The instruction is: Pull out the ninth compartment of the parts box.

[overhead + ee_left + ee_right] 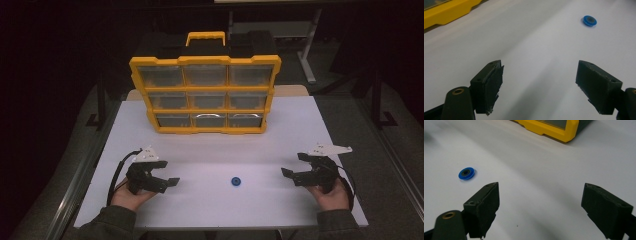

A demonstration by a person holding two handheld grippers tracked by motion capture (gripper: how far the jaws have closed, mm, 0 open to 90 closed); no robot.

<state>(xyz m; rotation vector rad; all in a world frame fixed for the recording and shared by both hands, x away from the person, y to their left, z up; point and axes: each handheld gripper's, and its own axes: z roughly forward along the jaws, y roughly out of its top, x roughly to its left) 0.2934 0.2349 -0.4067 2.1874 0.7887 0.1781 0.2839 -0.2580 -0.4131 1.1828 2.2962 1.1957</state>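
Left gripper [167, 176]: near the tabletop's near-left corner, jaws wide apart, holding nothing.
Right gripper [291, 167]: near the near-right corner, jaws likewise spread, holding nothing.
Blue ring [236, 181]: flat on the white tabletop [210, 145] between the two grippers, well apart from both, towards the near edge.
Yellow organiser [205, 95]: upright at the far edge, nine clear drawers facing the person, handle on top.

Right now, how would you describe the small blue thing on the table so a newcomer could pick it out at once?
Start at the yellow drawer organizer standing at the far side of the white table. Come toward the near edge, between the two grippers. There lies a small blue ring with a dark centre, the sole loose item on the tabletop.
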